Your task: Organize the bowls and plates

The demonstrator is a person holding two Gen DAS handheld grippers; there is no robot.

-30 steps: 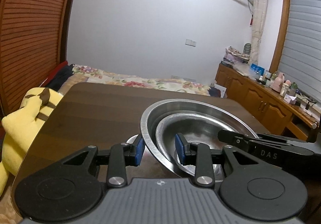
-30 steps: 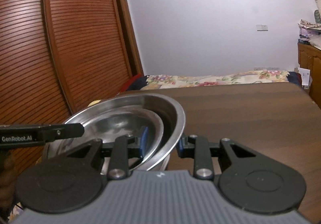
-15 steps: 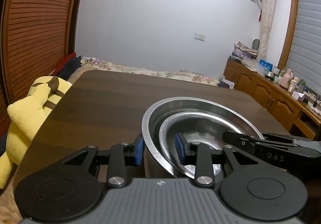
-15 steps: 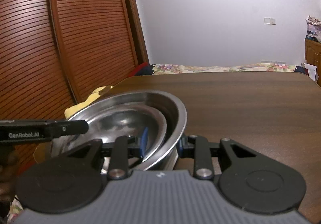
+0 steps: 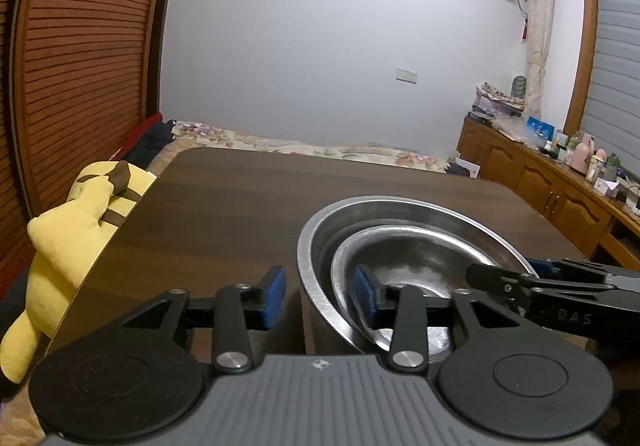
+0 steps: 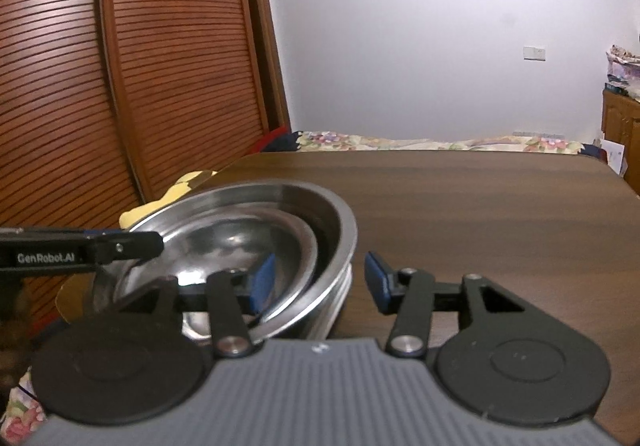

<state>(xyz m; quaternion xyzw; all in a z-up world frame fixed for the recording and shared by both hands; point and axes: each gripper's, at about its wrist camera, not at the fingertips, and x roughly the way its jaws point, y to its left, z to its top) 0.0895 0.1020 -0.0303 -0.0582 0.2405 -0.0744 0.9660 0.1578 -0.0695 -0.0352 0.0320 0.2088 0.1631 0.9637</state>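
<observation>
**Left wrist, right wrist: nested steel bowls, both tongs letting go**

Left wrist view: left gripper straddling near rim of big steel bowl; jaws opening, blue pads off the metal, rim between them, nothing clamped. Small steel bowl nested inside big one, tilted toward near side. Both sitting on dark wooden table, toward its near right part. Right gripper reaching in from right over far rim. Yellow plush toy just beside table's left edge.

Right wrist view: right gripper straddling right rim of big steel bowl; jaws opening, left pad inside, right pad outside and clear of the wall, released. Small steel bowl inside. Left gripper coming in from left over the rim. Table beyond.
</observation>
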